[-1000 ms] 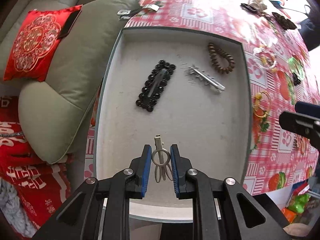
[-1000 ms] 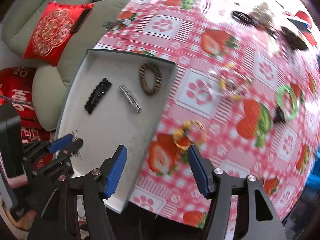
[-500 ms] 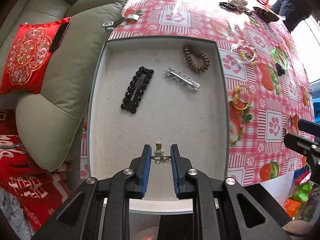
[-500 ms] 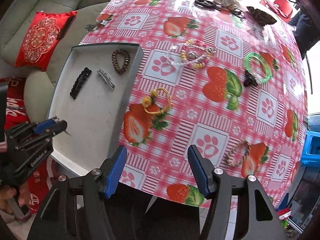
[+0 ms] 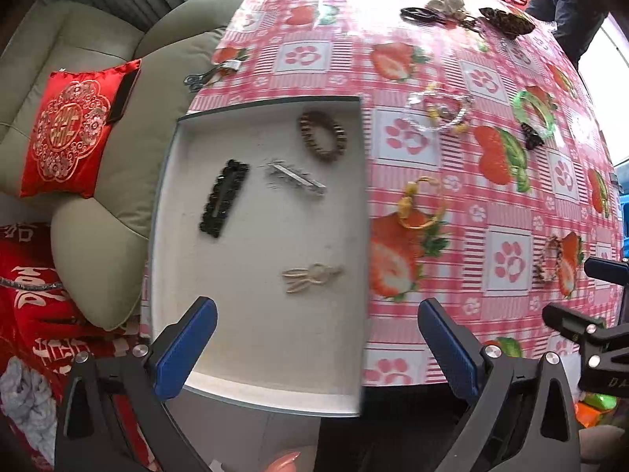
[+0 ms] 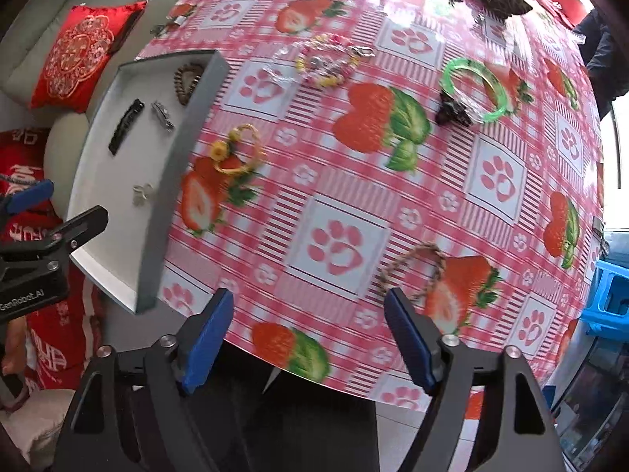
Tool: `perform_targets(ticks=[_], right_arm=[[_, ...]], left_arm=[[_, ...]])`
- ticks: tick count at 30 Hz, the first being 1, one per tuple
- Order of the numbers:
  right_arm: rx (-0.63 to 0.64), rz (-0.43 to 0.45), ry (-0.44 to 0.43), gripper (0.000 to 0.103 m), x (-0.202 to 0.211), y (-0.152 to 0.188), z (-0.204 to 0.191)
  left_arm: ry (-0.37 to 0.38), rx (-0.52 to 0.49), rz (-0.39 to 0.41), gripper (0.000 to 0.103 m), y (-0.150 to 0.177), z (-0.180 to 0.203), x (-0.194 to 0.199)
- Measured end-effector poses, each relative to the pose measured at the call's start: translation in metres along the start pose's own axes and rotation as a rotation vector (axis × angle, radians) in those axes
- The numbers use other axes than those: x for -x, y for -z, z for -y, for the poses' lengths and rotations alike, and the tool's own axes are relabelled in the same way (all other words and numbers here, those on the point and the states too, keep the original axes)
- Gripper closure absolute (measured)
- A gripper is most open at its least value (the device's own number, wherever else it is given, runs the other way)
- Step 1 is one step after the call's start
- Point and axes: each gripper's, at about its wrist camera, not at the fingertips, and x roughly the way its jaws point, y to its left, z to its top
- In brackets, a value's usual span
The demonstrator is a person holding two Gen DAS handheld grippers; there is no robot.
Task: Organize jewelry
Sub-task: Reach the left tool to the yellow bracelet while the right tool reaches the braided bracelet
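Right wrist view: right gripper [image 6: 306,334] is hanging over the near table edge, jaws opening, nothing between them. Braided bracelet [image 6: 412,271] is lying just beyond its right pad, on a printed strawberry (likely light, limp, apt to slide on the glossy tablecloth [image 6: 338,244]); pinching across one strand looks best. Left gripper [image 5: 314,350] is opening too, empty, above the grey tray [image 5: 259,354], where a small metal clip [image 5: 312,277] is lying. Yellow bracelet [image 6: 238,149] is sitting between tray and target, not obstructing.
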Motion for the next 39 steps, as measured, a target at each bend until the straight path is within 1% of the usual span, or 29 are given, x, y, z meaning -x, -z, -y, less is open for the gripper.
perform_targets(ticks=[6, 10, 13, 17, 21, 24, 28, 35, 36, 37, 39], right_arm=[[0.029, 0.007, -0.016, 0.014, 0.003, 0.004, 0.030], [0.078, -0.003, -0.036, 0.014, 0.005, 0.005, 0.043], [0.124, -0.031, -0.019, 0.014, 0.003, 0.006, 0.049], [0.155, -0.038, -0.014, 0.014, 0.004, 0.008, 0.060], [0.175, -0.050, -0.007, 0.014, 0.003, 0.011, 0.072], [0.177, -0.060, -0.003, 0.014, 0.002, 0.014, 0.080], [0.149, -0.075, 0.007, 0.014, -0.002, 0.015, 0.094], [0.083, -0.099, 0.031, 0.014, -0.011, 0.017, 0.117], [0.084, -0.106, 0.038, 0.014, -0.014, 0.018, 0.119], [0.086, -0.111, 0.043, 0.014, -0.016, 0.018, 0.120], [0.084, -0.115, 0.055, 0.014, -0.019, 0.019, 0.121]], left_arm=[[-0.012, 0.032, -0.016, 0.000, -0.001, 0.029, 0.008], [-0.026, 0.055, -0.024, 0.000, 0.001, 0.043, 0.012], [-0.033, 0.082, -0.032, 0.000, 0.002, 0.053, 0.014], [-0.040, 0.105, -0.035, 0.000, 0.005, 0.066, 0.015], [-0.021, 0.133, -0.052, 0.000, 0.007, 0.076, 0.010], [-0.010, 0.143, -0.070, 0.000, 0.008, 0.081, 0.005], [0.032, 0.184, -0.085, 0.000, 0.010, 0.081, -0.005], [0.037, 0.227, -0.115, 0.000, 0.008, 0.079, -0.029], [0.034, 0.233, -0.120, 0.006, 0.008, 0.080, -0.033], [0.034, 0.232, -0.127, 0.007, 0.007, 0.081, -0.037], [0.033, 0.228, -0.132, 0.007, 0.004, 0.084, -0.044]])
